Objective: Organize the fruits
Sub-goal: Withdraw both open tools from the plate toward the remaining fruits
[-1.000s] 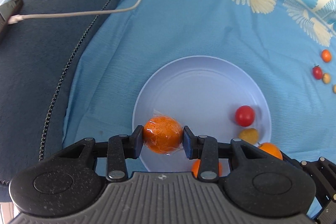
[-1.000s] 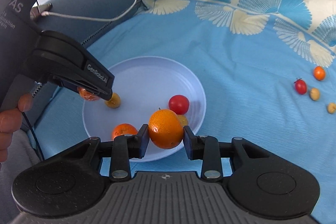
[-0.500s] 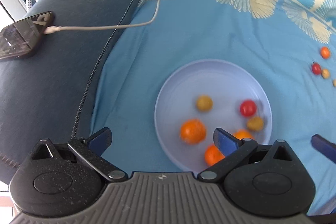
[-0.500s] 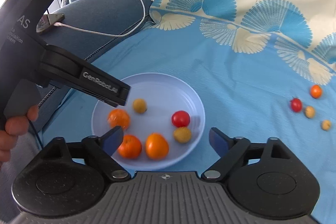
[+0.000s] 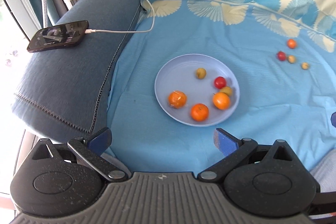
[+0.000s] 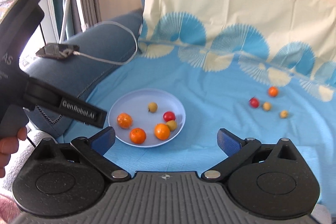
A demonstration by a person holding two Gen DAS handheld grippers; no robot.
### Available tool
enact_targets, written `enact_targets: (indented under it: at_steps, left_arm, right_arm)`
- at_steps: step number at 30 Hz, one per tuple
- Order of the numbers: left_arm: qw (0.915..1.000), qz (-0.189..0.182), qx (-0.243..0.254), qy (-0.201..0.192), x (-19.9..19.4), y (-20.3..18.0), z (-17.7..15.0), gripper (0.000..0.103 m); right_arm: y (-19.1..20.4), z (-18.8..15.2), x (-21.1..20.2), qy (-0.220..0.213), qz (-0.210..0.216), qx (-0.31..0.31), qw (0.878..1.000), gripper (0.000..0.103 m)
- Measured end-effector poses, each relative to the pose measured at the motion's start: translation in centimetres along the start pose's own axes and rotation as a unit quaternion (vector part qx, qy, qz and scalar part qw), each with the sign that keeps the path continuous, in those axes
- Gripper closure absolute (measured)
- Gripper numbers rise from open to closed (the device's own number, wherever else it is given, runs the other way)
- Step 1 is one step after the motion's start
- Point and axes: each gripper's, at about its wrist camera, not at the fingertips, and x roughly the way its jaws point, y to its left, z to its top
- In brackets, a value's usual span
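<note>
A pale blue plate (image 5: 166,68) (image 6: 134,102) lies on the blue cloth. It holds a wrapped orange (image 5: 177,99), two bare oranges (image 5: 199,111) (image 5: 221,100), a red tomato (image 5: 219,82) and two yellow fruits (image 5: 201,73). Further right on the cloth lie a small orange fruit (image 5: 291,43) (image 6: 273,91), a red tomato (image 6: 254,102) and two yellow fruits (image 6: 266,106). My left gripper (image 5: 162,136) hangs open and empty, above and short of the plate. The jaws of my right gripper (image 6: 166,136) are opening wide with nothing between them.
A phone (image 5: 58,36) on a white cable (image 5: 126,30) rests on the grey-blue sofa arm (image 5: 63,81) left of the cloth. A hand (image 6: 8,144) holds the left gripper's handle at the left edge. The cream sofa back (image 6: 231,3) rises behind.
Both grippers let go of their oranges, which now lie in the plate. Both jaws swung wide open, and both grippers drew back and up from the plate.
</note>
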Motion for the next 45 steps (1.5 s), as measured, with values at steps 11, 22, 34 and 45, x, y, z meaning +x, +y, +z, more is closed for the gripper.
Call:
enact_targets:
  at_steps: [11,22,34,45]
  left_arm:
    - [0.9989,-0.004,0.008,-0.046,-5.5,-0.4,-4.0,0.0]
    - [0.9978,-0.01,0.005,-0.066,-7.3,-0.4,-5.1,0.0]
    - [0.9982,-0.005,0.0,-0.059,-6.9,0.1,-5.1,0.0]
    - [0.9988,-0.005,0.002,-0.049,-6.0,0.3,-4.9,0.0]
  right_arm:
    - [0.3,-1.9,-7.2,-0.071,-0.021,-0.022,0.997,0.001]
    - [0.8,-2.4,-10.0,-0.101,-0.022,-0.045,0.994,0.001]
    - [1.4,-2.2,-9.3,-0.093,-0.019,-0.045,0.995,0.001]
    - [1.4,-2.2,-8.4,-0.079,-0.016,-0.045,0.996,0.001]
